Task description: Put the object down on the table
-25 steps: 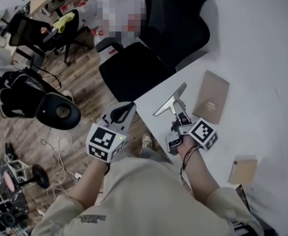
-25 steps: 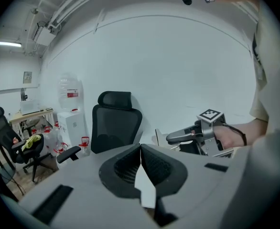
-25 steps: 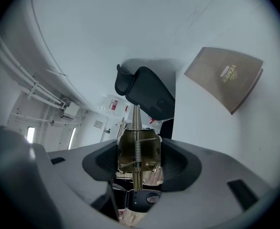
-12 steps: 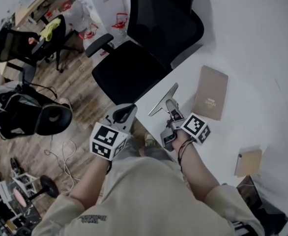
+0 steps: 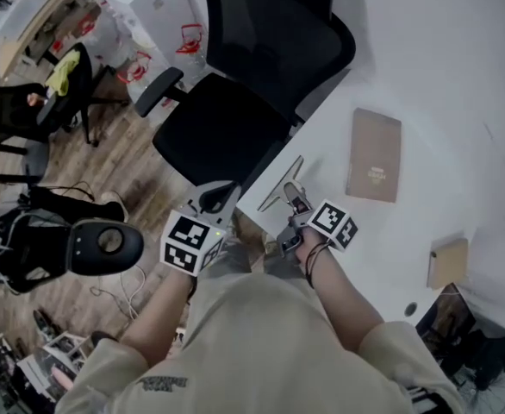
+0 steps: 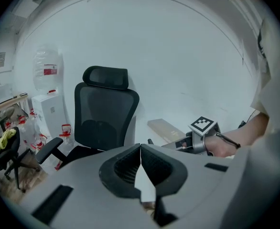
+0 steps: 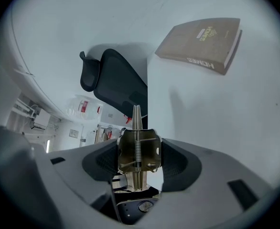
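Gripping the flat grey metal spring clip across its sprung body, the right claw sits at the centre of the frame, over the near left corner of the white counter. Compared with 1 second ago it has drawn away from the tan hardback book toward that corner, and the clip's long blade looks lower and flatter along the counter's edge. Part of the shift is the head swinging too, since the black office chair also moves in the frame.

The right claw's opening has not changed: the right gripper view shows both pads pressed on the clip, so it is not released. Whether the blade already touches the counter, I cannot tell. I judge the put-down close, with only lowering and letting go remaining.

The left claw hangs off the counter over the floor, lower left of centre, pads together on nothing.
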Available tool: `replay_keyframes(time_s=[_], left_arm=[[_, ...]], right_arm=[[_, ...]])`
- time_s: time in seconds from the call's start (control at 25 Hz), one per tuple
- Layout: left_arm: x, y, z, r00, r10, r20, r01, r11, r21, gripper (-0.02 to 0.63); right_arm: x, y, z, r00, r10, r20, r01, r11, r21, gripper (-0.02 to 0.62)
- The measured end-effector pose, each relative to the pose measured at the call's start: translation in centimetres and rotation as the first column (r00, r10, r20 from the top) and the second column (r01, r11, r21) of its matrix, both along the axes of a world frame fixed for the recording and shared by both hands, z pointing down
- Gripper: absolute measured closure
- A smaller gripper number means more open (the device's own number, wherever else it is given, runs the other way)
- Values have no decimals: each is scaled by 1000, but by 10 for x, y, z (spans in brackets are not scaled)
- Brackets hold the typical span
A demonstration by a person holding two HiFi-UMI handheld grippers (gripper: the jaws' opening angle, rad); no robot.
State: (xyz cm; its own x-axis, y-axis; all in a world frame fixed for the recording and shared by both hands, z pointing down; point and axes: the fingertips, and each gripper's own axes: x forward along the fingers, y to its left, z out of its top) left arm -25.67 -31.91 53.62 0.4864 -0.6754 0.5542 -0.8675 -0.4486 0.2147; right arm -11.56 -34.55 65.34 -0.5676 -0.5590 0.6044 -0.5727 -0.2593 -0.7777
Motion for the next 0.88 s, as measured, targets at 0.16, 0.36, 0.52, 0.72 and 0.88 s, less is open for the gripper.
replay_keyframes(time_s=[0.16, 0.36, 0.52, 0.72, 0.88], left_arm=[[-14, -13, 18, 999, 45, 0, -45, 999, -27, 584], [-12, -23, 35, 992, 125, -17, -126, 991, -42, 584], [-31, -28, 44, 993, 96, -62, -101, 991, -86, 584], [-43, -26, 61, 989, 135, -60, -141, 982, -129, 584], [-48, -24, 68, 986, 152, -64, -159, 977, -139, 584]], right_arm=[[-14, 2, 20, 999, 22, -28, -23, 999, -35, 353], [-20, 4, 45, 996, 77, -54, -81, 994, -72, 351], [-38, 6, 55, 994, 76, -77, -84, 990, -110, 353], [-47, 6, 68, 992, 74, -98, -86, 988, -131, 351], [-51, 3, 69, 990, 68, -120, -81, 991, -105, 350]])
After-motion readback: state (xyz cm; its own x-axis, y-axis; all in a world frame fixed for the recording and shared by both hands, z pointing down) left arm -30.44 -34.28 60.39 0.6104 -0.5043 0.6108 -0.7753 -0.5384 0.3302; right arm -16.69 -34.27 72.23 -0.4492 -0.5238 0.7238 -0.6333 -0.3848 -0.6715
